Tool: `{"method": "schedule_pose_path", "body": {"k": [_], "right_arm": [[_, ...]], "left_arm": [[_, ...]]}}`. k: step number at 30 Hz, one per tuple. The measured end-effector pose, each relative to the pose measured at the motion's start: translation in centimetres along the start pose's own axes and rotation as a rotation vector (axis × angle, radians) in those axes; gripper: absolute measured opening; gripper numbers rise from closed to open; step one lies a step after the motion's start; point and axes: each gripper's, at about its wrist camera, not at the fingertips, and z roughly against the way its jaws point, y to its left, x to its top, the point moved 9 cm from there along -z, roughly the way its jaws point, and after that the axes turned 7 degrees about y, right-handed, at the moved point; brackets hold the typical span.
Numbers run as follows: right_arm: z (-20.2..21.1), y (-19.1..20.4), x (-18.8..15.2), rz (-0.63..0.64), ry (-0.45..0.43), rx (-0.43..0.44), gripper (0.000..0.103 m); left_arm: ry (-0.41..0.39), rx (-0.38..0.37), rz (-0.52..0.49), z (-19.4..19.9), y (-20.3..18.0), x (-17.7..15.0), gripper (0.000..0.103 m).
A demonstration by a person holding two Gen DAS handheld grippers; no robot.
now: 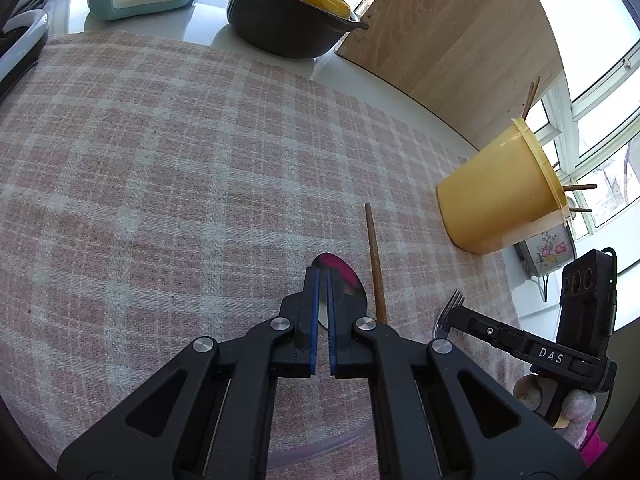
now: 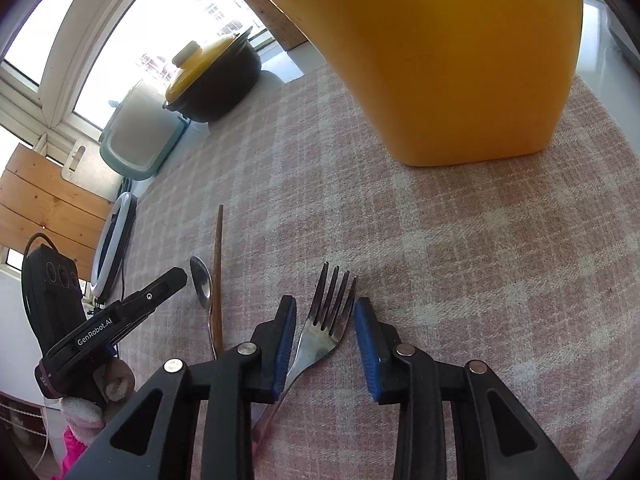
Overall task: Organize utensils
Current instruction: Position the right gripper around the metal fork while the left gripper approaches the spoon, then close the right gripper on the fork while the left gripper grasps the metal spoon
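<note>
Right wrist view: yellow holder point(image 2: 440, 60) upright on plaid cloth point(image 2: 460, 260), beyond fork point(image 2: 326, 320); spoon point(image 2: 201, 282) and chopstick point(image 2: 218, 276) left of fork. Right gripper point(image 2: 325, 332) spread, straddling fork. Left gripper point(image 1: 323, 316) nearly together above spoon point(image 1: 344, 280), gripping nothing.

Left wrist camera looks forward and down along its fingers, low over the pink checked tablecloth point(image 1: 160, 168), toward the black pot with yellow lid point(image 1: 288, 12). Right wrist camera sits lower, close to the yellow utensil holder point(image 2: 448, 60). Both views share the spoon point(image 1: 352, 280), wooden chopstick point(image 1: 376, 264), fork point(image 2: 328, 320), holder, pot and cloth
</note>
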Motion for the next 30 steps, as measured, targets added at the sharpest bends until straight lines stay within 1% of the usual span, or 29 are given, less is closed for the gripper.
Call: {"method": "schedule_pose_path", "body": {"k": [4,5,6,8,10,11,12,15,16,19,21,22,23,24,25,28,30], "right_arm": [[-0.7,1.0,0.6,0.067,-0.014,-0.111,0.031],[-0.9,1.2,0.7,0.093,-0.018,-0.139,0.03],[-1.0,1.4,0.8,0.113,-0.019,-0.165,0.028],[-1.2,1.7,0.9,0.148,-0.019,-0.196,0.026],[-1.2,1.8,0.9,0.172,-0.018,-0.207,0.024],[-1.2,1.8,0.9,0.177,-0.017,-0.206,0.023],[-1.1,1.7,0.9,0.179,-0.017,-0.203,0.023],[-1.1,1.7,1.0,0.187,-0.016,-0.201,0.02],[-1.1,1.7,0.9,0.188,-0.016,-0.198,0.018],[-1.1,2.1,0.9,0.188,-0.013,-0.169,0.007],[-1.1,2.3,0.8,0.194,-0.014,-0.167,0.005],[-1.1,2.4,0.8,0.197,-0.015,-0.165,0.004],[-1.1,2.5,0.8,0.196,-0.015,-0.16,0.003],[-1.2,2.6,0.8,0.195,-0.013,-0.154,0.003],[-1.3,2.6,0.8,0.196,-0.011,-0.151,0.002],[-1.5,2.6,0.7,0.195,-0.006,-0.146,0.002],[-1.6,2.6,0.7,0.194,-0.004,-0.141,0.002]], "left_arm": [[0.003,-0.007,0.007,-0.2,0.2,-0.1,0.001],[0.007,-0.018,0.01,-0.2,0.2,-0.1,0.001],[0.013,-0.026,0.012,-0.2,0.2,-0.2,0.001],[0.018,-0.018,0.022,-0.1,0.5,-0.2,0.002],[0.028,-0.022,0.042,0.0,0.9,-0.3,0.022],[0.024,-0.034,0.046,0.1,0.9,-0.3,0.037],[0.017,-0.037,0.041,0.2,0.8,-0.3,0.039],[0.021,0.012,-0.015,-0.3,0.1,-0.4,0.039],[0.021,0.027,-0.037,-0.4,-0.2,-0.4,0.039],[0.026,0.067,-0.097,-1.0,-1.2,-0.4,0.039],[0.035,0.075,-0.116,-1.4,-1.7,-0.5,0.039],[0.039,0.075,-0.121,-1.5,-1.9,-0.5,0.036],[0.048,0.079,-0.127,-1.8,-2.1,-0.6,0.021],[0.059,0.09,-0.134,-2.1,-2.2,-0.8,0.009],[0.055,0.1,-0.142,-2.3,-2.2,-0.8,0.007],[0.055,0.095,-0.156,-2.4,-2.8,-1.1,0.005],[0.048,0.108,-0.167,-2.4,-3.1,-1.2,0.003]]}}
